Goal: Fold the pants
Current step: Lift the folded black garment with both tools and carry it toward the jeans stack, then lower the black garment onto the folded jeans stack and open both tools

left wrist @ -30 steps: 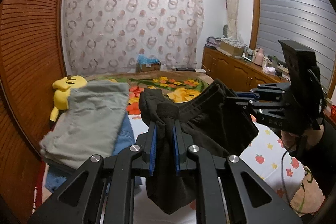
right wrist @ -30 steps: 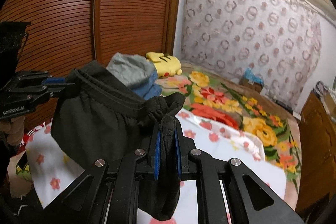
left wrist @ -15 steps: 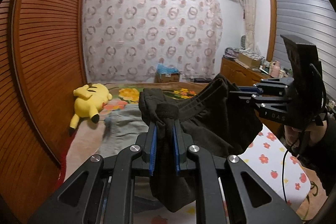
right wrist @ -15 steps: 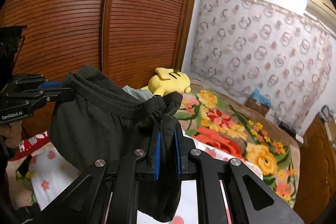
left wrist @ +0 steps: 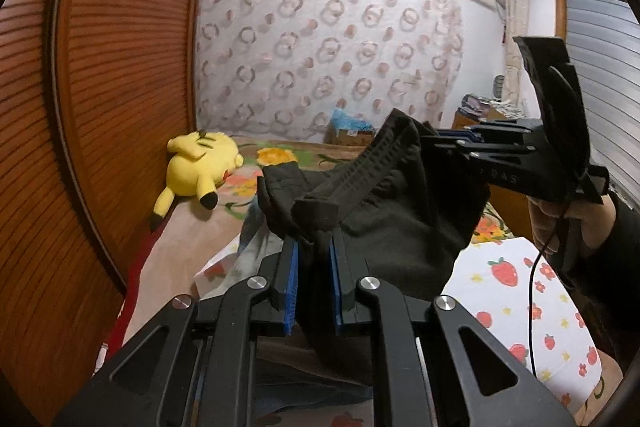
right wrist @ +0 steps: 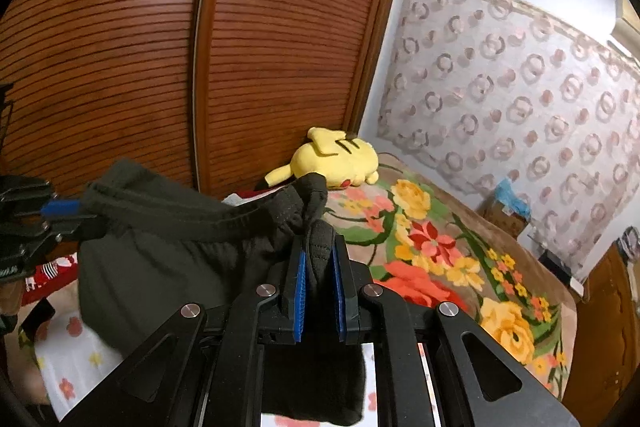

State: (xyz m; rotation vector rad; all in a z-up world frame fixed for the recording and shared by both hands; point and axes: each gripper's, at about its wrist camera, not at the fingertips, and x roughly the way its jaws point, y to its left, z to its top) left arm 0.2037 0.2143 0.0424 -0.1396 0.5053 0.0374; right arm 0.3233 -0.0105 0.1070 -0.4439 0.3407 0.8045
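Both grippers have swung toward the wardrobe, jaws pinching the black pants aloft

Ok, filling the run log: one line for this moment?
stage: carrying | left gripper: shut on black pants | right gripper: shut on black pants | pants: lifted, hanging between both

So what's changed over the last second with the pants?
Both grippers swung left together, carrying the pants toward the wardrobe; the plush is now ahead, and the folded stack has slipped out of sight behind the pants. Unchanged: left gripper and right gripper stay clamped on the waistband, pants held up.
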